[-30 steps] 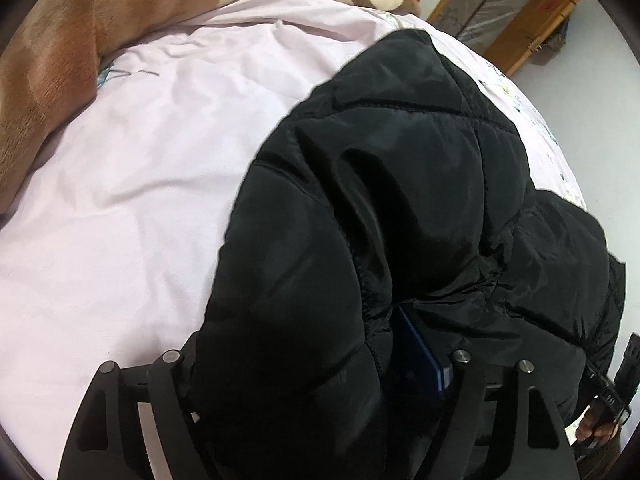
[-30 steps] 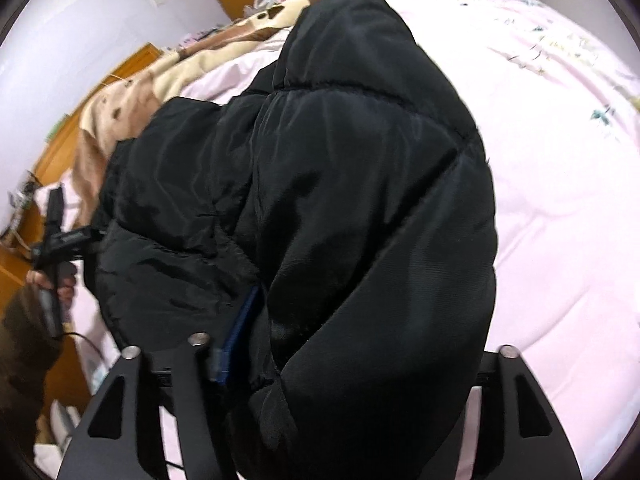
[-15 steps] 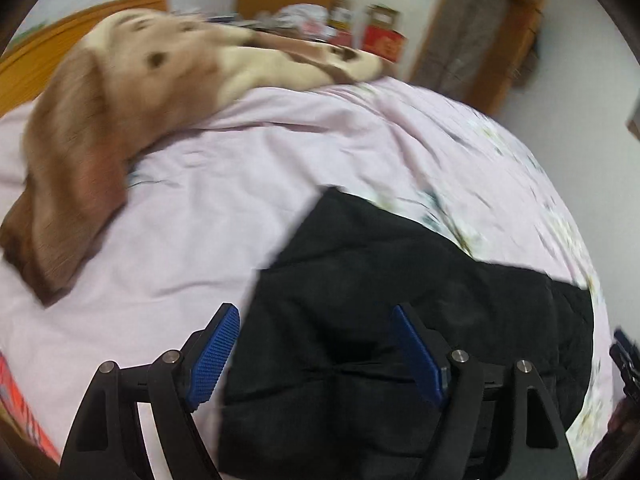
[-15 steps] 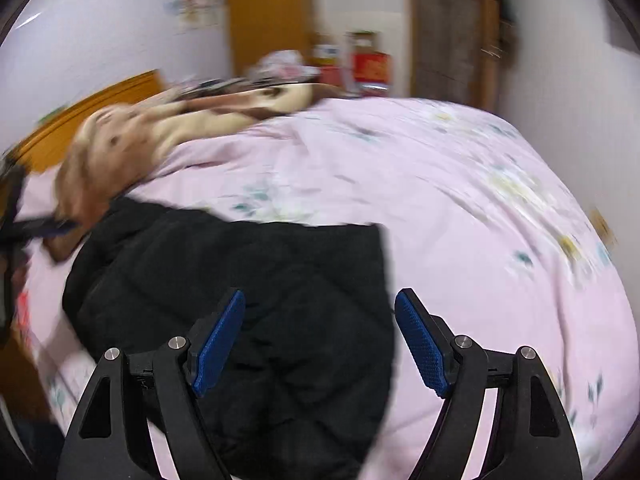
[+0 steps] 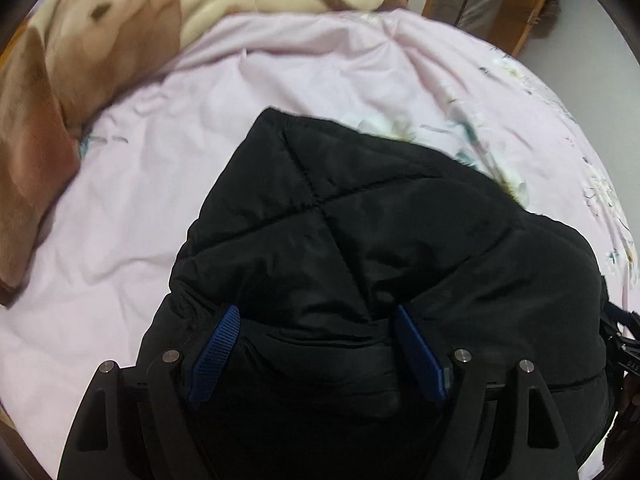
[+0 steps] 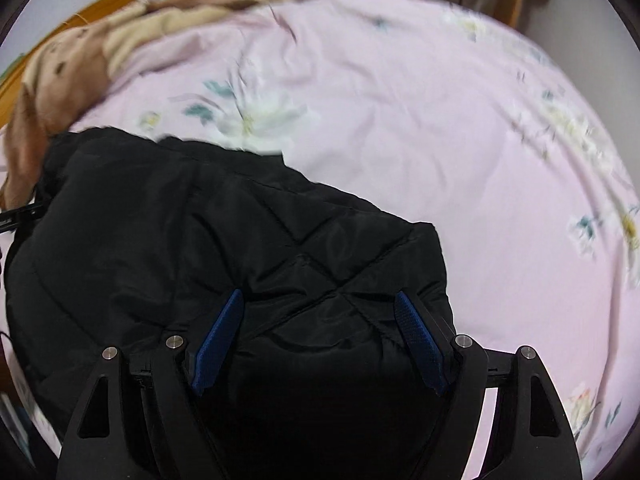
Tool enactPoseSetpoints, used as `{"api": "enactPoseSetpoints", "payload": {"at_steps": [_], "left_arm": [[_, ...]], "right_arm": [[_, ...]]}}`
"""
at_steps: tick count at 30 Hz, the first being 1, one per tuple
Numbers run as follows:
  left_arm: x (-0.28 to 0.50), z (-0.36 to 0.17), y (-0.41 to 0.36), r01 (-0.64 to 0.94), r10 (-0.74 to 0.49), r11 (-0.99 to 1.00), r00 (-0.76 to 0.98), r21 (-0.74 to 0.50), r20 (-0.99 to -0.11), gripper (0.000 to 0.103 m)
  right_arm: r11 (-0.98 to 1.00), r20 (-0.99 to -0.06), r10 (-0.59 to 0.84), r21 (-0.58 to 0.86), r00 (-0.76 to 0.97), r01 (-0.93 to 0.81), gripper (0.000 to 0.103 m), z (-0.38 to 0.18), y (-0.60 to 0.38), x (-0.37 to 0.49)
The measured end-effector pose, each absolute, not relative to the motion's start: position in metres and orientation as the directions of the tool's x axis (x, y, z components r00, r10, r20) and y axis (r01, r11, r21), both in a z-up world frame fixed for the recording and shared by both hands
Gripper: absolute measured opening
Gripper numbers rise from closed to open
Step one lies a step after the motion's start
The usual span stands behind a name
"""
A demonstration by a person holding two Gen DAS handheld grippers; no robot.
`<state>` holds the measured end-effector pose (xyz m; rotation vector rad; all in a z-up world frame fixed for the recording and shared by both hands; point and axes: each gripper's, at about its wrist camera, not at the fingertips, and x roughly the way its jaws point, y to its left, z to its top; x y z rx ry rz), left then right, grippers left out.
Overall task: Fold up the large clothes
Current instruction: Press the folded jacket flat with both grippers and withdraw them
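Note:
A black quilted jacket point(image 5: 360, 240) lies folded on a pink floral bedspread point(image 5: 200, 120). My left gripper point(image 5: 316, 344) is open, its blue-padded fingers spread wide over the jacket's near edge, with jacket fabric bulging between them. The jacket also shows in the right wrist view point(image 6: 200, 240), on the bedspread point(image 6: 440, 120). My right gripper point(image 6: 318, 336) is open too, fingers spread over the jacket's near right corner. Neither gripper pinches the fabric. The near part of the jacket is hidden under the gripper bodies.
A brown and cream blanket point(image 5: 80, 60) is heaped along the far left of the bed; it also shows in the right wrist view point(image 6: 60, 80). Wooden furniture point(image 5: 500, 0) and boxes stand by the far wall. A wooden headboard point(image 6: 100, 4) is at the left.
A second ago both grippers held the jacket raised. They let it go, the jacket dropped flat on the bed, and both open grippers have now come down close over its near edge.

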<state>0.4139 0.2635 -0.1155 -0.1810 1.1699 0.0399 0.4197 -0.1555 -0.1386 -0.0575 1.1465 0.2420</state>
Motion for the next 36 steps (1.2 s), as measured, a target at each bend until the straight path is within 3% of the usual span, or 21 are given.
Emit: {"api": "enactPoseSetpoints", "payload": {"at_steps": [10,13,15,19,36], "left_arm": [[0.416,-0.128,0.270,-0.219,-0.042,0.968,0.337,-0.121,-0.941,0.081],[0.403,-0.110,0.268,-0.235,-0.025,0.965,0.361,-0.117,-0.932,0.080],[0.390,-0.094,0.268,-0.209,-0.080,0.963,0.389,-0.172,-0.918,0.079],[0.358,-0.061,0.270,-0.206,-0.107,0.954,0.449,-0.220,-0.887,0.079],[0.196,0.015,0.205,-0.124,-0.022,0.985,0.599,-0.120,-0.800,0.079]], "right_arm": [[0.987,-0.960,0.077,0.035,0.269,-0.160,0.077,-0.147,-0.135,0.438],[0.990,-0.944,0.062,0.018,0.325,-0.137,0.077,-0.132,-0.134,0.427],[0.992,-0.916,0.052,0.003,0.397,-0.123,0.077,-0.112,-0.131,0.411],[0.990,-0.848,0.131,0.083,0.514,-0.115,0.077,-0.068,-0.128,0.368],[0.987,-0.748,0.152,0.083,0.646,-0.137,0.078,-0.010,-0.088,0.219]]}}
